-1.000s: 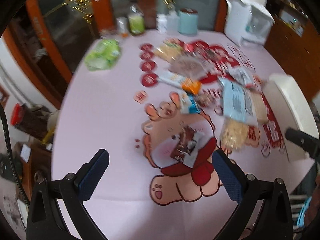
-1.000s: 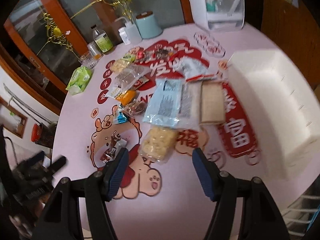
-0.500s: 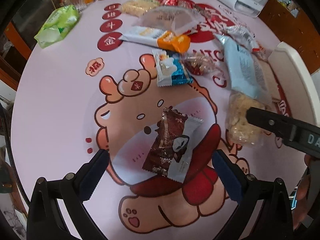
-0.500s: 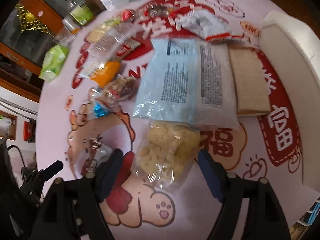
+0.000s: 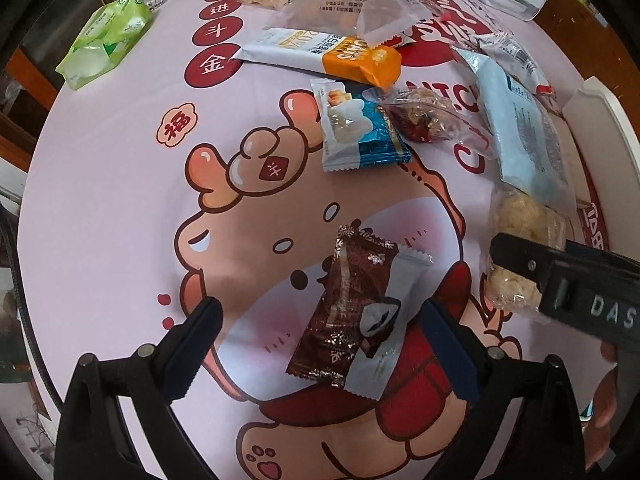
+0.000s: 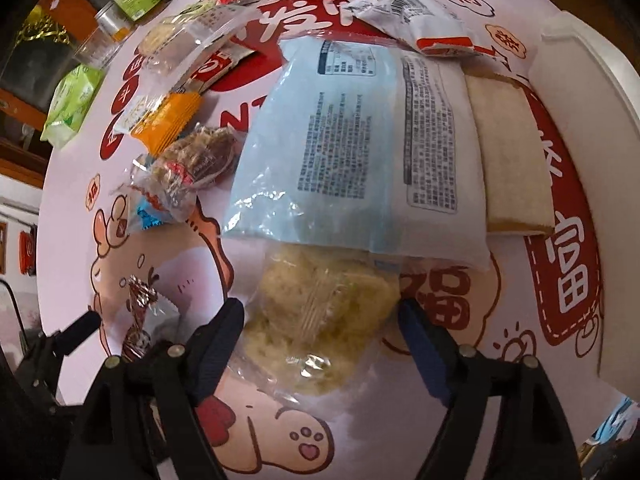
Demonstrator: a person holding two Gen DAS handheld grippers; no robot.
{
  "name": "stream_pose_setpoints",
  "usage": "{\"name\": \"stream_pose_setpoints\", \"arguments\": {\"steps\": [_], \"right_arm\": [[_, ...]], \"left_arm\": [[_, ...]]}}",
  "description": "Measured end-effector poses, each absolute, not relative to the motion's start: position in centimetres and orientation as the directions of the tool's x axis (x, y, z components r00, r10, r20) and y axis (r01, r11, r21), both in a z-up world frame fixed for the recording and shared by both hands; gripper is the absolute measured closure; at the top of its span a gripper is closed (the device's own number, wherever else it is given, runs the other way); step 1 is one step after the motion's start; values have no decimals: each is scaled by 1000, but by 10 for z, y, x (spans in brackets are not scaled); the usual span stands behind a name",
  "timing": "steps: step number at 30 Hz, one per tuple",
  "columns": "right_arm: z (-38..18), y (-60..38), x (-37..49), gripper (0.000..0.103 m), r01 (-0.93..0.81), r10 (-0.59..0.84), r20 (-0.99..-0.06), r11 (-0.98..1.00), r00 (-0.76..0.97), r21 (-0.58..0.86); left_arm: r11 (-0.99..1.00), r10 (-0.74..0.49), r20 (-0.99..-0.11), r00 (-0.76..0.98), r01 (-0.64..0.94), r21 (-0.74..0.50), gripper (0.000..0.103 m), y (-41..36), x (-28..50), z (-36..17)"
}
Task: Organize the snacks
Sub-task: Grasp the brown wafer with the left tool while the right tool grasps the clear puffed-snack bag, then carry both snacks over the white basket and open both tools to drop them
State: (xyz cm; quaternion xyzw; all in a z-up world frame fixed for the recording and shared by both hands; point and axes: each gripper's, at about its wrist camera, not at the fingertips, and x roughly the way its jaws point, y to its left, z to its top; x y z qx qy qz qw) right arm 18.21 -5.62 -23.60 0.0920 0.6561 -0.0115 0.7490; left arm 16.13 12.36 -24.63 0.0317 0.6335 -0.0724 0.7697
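Note:
Snack packets lie scattered on a pink printed tablecloth [image 5: 100, 168]. My left gripper [image 5: 320, 344] is open, its fingers either side of a brown and white wrapped snack [image 5: 356, 308], which also shows in the right wrist view [image 6: 140, 320]. My right gripper [image 6: 322, 328] is open, its fingers either side of a clear bag of pale yellow crackers [image 6: 320, 312]; that bag also shows in the left wrist view [image 5: 520, 248]. One right gripper finger [image 5: 560, 280] shows in the left wrist view. A white bin [image 6: 592, 120] stands at the right.
A light blue packet [image 6: 320, 136], a cake slice pack [image 6: 512, 148], an orange oat bar [image 5: 332, 56], a blue and white packet [image 5: 360, 132], a nut bar [image 5: 428, 120] and a green tissue pack [image 5: 104, 40] lie around. Bottles and glasses stand at the far edge.
Both grippers have come down and forward close to the table. The left now brackets the brown wrapped snack, the right brackets the cracker bag. Both stay open.

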Motion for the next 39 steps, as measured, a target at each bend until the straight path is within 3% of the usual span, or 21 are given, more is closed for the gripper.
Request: {"name": "stream_pose_setpoints", "arguments": {"steps": [5, 7, 10, 18, 23, 39], "right_arm": [[-235, -52, 177, 37, 102, 87, -984, 989, 153, 103], [-234, -52, 172, 42, 90, 84, -983, 991, 162, 100], [-233, -55, 163, 44, 88, 97, -981, 990, 166, 113], [-220, -65, 139, 45, 42, 134, -977, 989, 165, 143], [-183, -69, 108, 45, -24, 134, -963, 991, 234, 133], [-67, -107, 33, 45, 21, 60, -856, 996, 513, 82]], "left_arm": [[983, -45, -980, 194, 183, -9, 36, 114, 168, -251], [980, -50, -978, 204, 199, -9, 52, 109, 167, -249], [976, -39, -976, 216, 217, 9, 60, 103, 165, -246], [970, -11, -974, 227, 239, 45, 62, 96, 147, -234], [968, -31, -962, 271, 247, 39, 62, 108, 116, -199], [938, -229, -846, 482, 343, -58, 62, 81, 50, -67]]}}
